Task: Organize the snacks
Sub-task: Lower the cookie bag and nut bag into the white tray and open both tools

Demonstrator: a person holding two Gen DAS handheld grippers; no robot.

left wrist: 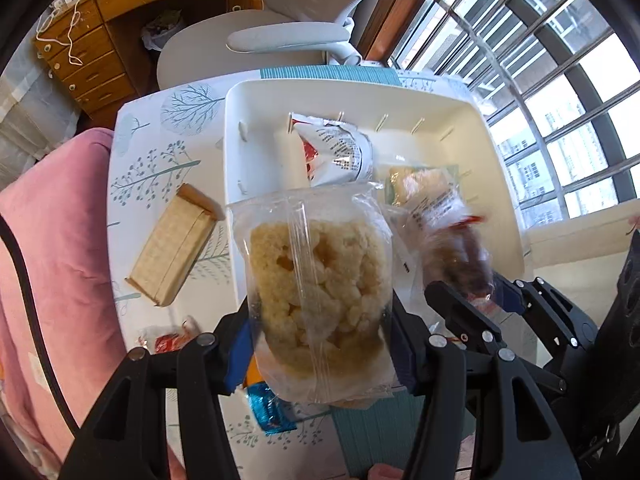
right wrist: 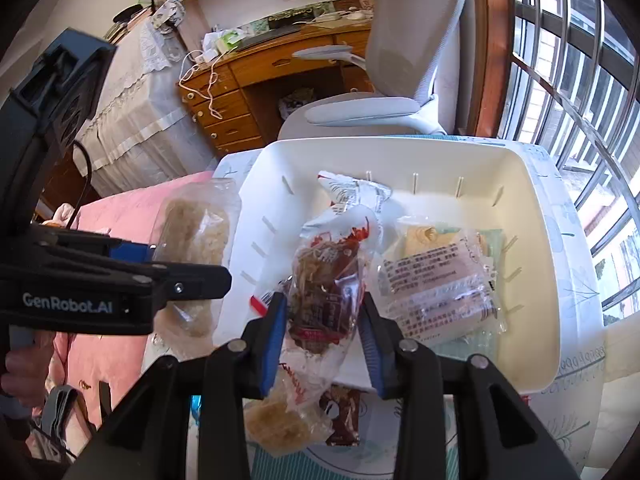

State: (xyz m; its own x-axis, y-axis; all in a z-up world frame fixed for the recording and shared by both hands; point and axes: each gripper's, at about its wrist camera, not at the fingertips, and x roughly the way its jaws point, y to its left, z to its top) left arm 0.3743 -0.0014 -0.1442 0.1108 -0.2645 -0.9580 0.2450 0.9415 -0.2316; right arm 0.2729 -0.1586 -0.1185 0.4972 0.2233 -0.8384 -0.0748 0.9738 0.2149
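My left gripper (left wrist: 320, 344) is shut on a clear packet of pale puffed rice cake (left wrist: 316, 280) and holds it above the near rim of the white bin (left wrist: 248, 96). It also shows in the right wrist view (right wrist: 196, 236). My right gripper (right wrist: 324, 332) is shut on a clear packet of dark red-brown snack (right wrist: 324, 280), held over the bin's (right wrist: 540, 280) near left side. The right gripper also shows in the left wrist view (left wrist: 476, 304). Inside the bin lie a white and red bag (left wrist: 340, 152) and a clear packet with a pale cake (right wrist: 436, 284).
A beige cracker box (left wrist: 172, 248) lies on the tree-patterned tablecloth (left wrist: 160, 152) left of the bin. A blue wrapper (left wrist: 268, 408), a red wrapper (left wrist: 168, 342), another rice cake packet (right wrist: 276, 424) and a brown bar (right wrist: 344, 416) lie near the front edge. A grey chair (right wrist: 400, 80) stands behind the table, a pink cover (left wrist: 52, 260) at the left.
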